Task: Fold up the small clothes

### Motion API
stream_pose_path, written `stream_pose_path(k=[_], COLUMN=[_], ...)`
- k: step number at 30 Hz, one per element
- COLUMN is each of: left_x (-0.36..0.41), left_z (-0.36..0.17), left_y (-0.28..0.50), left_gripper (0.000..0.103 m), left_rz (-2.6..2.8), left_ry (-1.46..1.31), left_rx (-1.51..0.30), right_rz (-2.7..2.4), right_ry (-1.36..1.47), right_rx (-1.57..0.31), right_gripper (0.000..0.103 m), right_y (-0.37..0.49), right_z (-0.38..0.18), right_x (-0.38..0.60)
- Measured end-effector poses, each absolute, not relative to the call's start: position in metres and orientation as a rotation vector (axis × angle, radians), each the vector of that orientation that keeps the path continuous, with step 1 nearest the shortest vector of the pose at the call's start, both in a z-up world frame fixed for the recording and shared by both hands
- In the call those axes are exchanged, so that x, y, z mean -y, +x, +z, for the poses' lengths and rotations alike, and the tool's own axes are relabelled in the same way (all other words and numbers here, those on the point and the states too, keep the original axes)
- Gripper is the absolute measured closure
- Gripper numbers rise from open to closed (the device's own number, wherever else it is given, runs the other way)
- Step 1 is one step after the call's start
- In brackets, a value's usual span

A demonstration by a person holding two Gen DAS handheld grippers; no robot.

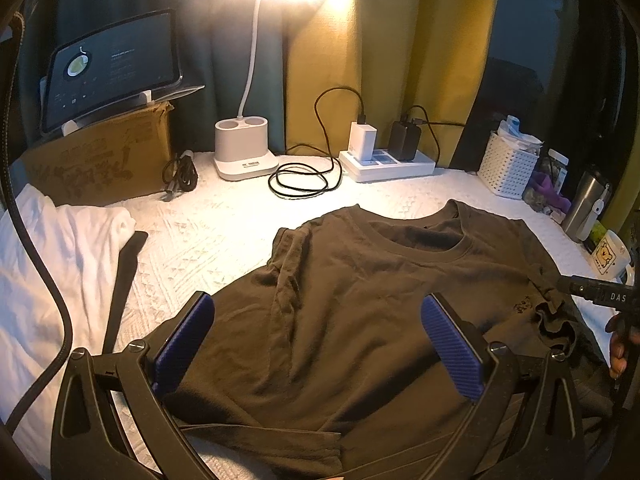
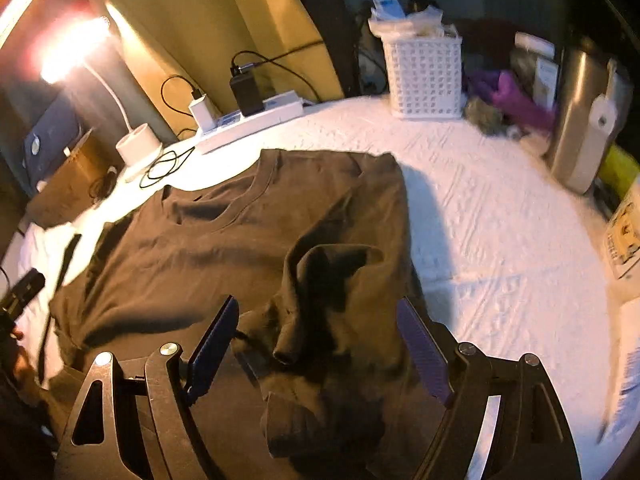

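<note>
T-shirt [image 1: 360, 288] lies flat — black cable [image 1: 304, 180], white basket [image 1: 506, 168] beyond it

I am reading only "DAS" in white letters on the black right gripper body [image 1: 600, 294]; the cardboard box [image 1: 100, 160] print is showing too blurred to read.

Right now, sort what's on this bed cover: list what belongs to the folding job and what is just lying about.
Part of the job:
- brown T-shirt, spread flat, one sleeve bunched
- left claw, open above it
- right claw, open over the bunched sleeve
- white garment beside it, perhaps next

Lying about:
- desk lamp
- tablet on a cardboard box
- power strip
- white basket
- steel flask
- mug
</note>
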State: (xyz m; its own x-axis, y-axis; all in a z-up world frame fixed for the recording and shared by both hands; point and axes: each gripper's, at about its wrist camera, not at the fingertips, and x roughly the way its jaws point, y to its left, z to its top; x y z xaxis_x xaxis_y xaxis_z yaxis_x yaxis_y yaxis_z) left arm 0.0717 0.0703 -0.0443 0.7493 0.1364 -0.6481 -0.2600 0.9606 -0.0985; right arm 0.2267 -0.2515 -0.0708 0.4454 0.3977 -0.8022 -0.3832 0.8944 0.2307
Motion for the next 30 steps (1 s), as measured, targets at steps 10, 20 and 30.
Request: stream_pose_path(k=[10,20,30], left_x=[-0.08,-0.135,-0.198], left_z=[-0.051,-0.058,-0.092], left_y=[0.075,0.06,0.048], left_gripper=[0.001,0.001,0.001], left_rz=[0.233,0.325,0.356], left_ry=[-0.196,-0.26,-0.324], left_rx=[-0.709,-0.74,-0.867], right_rz=[0.599,0.604,0.488], right_ry=[-0.055,-0.113,-0.233], right_rx=[-1.019,-1.068,-0.935], right_gripper=[0.085,0.085,0.007], right_y=[0.237,0.258,0.24], right_z=[-0.084,-0.101,-0.066], right_x=[0.206,0.158,0.172])
